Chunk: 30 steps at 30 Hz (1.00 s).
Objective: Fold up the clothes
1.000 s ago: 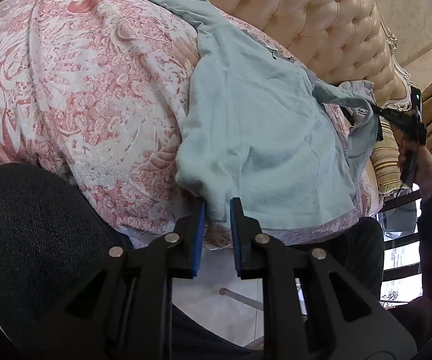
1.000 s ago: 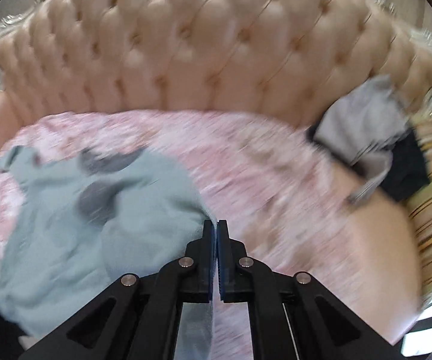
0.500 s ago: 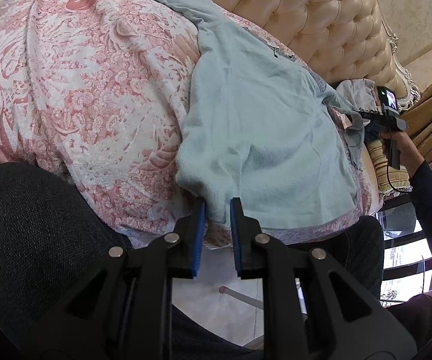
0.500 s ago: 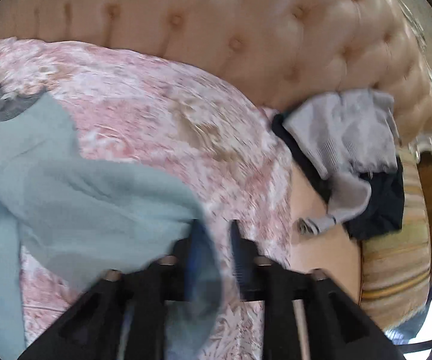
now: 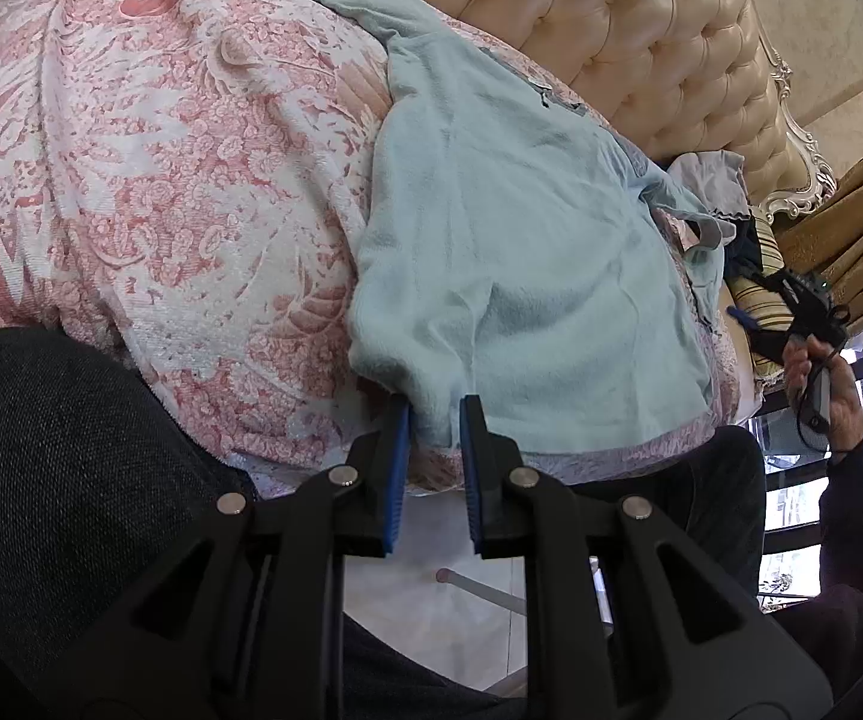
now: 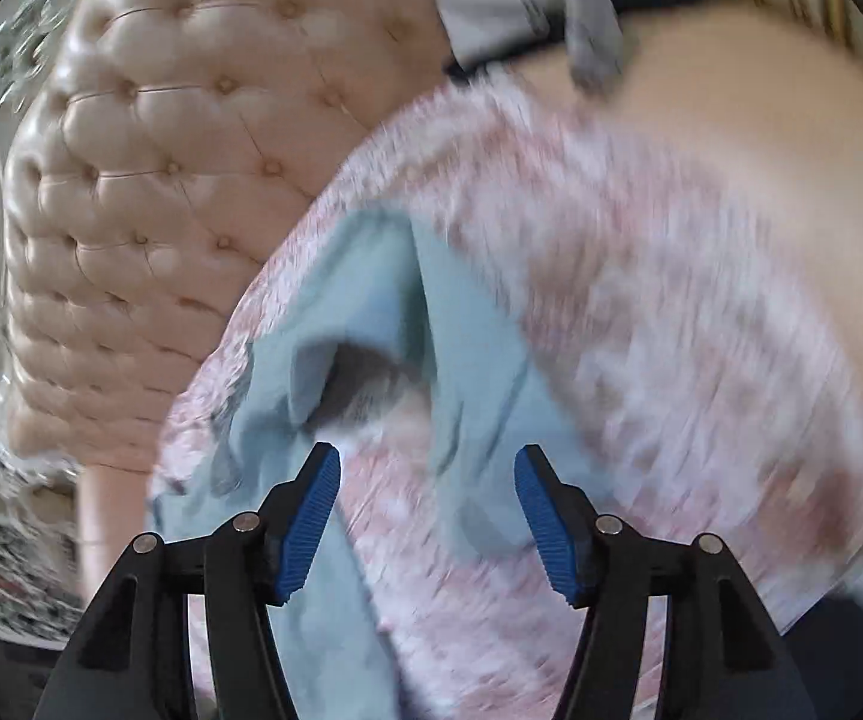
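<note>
The light blue garment (image 5: 527,276) lies spread on the pink floral bedspread (image 5: 161,168) of the bed, with its lower hem at the near edge and one sleeve running up toward the tufted headboard (image 5: 629,30). The left tool (image 5: 434,420) is clenched on a fold of the hem at the garment's lower left corner; the blue pads (image 5: 398,474) press the cloth from both sides. This grip and the tool's position match the earlier left wrist views. The right tool (image 6: 428,480) is released: its jaws stand wide apart, and they have just been opening. In the right wrist view a strip of the blue cloth lies on the bedspread below and between the pads without being pressed by either. One second ago the same tool was closed with a piece of the garment held up from the bed; that piece now lies flat at the garment's right side. In the left wrist view the right tool (image 5: 791,300) and the hand (image 5: 815,372) that carries it are lower and further to the right than before, beside the bed's edge and apart from the garment. A grey garment (image 5: 713,180) and a dark one lie near the headboard, apart from the blue garment. The right wrist view is blurred by motion.
</note>
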Motion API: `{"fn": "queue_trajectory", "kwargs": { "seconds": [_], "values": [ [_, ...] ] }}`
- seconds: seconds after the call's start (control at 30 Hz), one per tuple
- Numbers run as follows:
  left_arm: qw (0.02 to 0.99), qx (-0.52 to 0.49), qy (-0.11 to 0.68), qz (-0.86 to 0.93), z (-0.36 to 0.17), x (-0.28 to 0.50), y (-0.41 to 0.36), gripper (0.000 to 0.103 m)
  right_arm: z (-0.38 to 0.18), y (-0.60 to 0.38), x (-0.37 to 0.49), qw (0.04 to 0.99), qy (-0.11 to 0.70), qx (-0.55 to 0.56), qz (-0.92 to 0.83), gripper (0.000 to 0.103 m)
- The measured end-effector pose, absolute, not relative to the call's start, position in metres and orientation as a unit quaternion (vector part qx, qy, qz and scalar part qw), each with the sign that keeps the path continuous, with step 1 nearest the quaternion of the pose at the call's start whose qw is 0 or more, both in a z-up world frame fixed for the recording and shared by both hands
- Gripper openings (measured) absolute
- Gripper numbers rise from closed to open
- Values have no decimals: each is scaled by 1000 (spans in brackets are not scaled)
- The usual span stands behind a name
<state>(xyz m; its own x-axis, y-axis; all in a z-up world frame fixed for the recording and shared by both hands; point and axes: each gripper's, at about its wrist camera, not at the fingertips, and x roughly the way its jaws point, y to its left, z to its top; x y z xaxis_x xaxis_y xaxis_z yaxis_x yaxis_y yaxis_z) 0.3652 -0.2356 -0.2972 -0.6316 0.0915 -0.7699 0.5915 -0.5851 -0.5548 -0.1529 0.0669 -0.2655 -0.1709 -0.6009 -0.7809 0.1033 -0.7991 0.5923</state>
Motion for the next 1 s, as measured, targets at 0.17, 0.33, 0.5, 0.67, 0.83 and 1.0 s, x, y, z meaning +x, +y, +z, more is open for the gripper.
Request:
{"fn": "queue_trajectory", "kwargs": {
  "seconds": [0.17, 0.33, 0.5, 0.67, 0.83, 1.0],
  "values": [
    [158, 397, 428, -797, -297, 367, -235, 19, -292, 66, -128, 210, -237, 629, -710, 62],
    [175, 397, 378, -818, -281, 355, -225, 19, -304, 68, -121, 204, -277, 621, -704, 62],
    [137, 434, 264, -850, -264, 296, -192, 72, -305, 62, -136, 196, -269, 599, -729, 26],
    [87, 447, 185, -871, -258, 250, -154, 72, -266, 65, -144, 202, -214, 538, -790, 0],
    [3, 462, 42, -886, -251, 208, -93, 73, -221, 96, -163, 181, -174, 489, -835, 0],
    [-88, 470, -75, -875, -265, 171, -25, 72, -202, 116, -169, 177, -133, 466, -857, 0]
  ]
}}
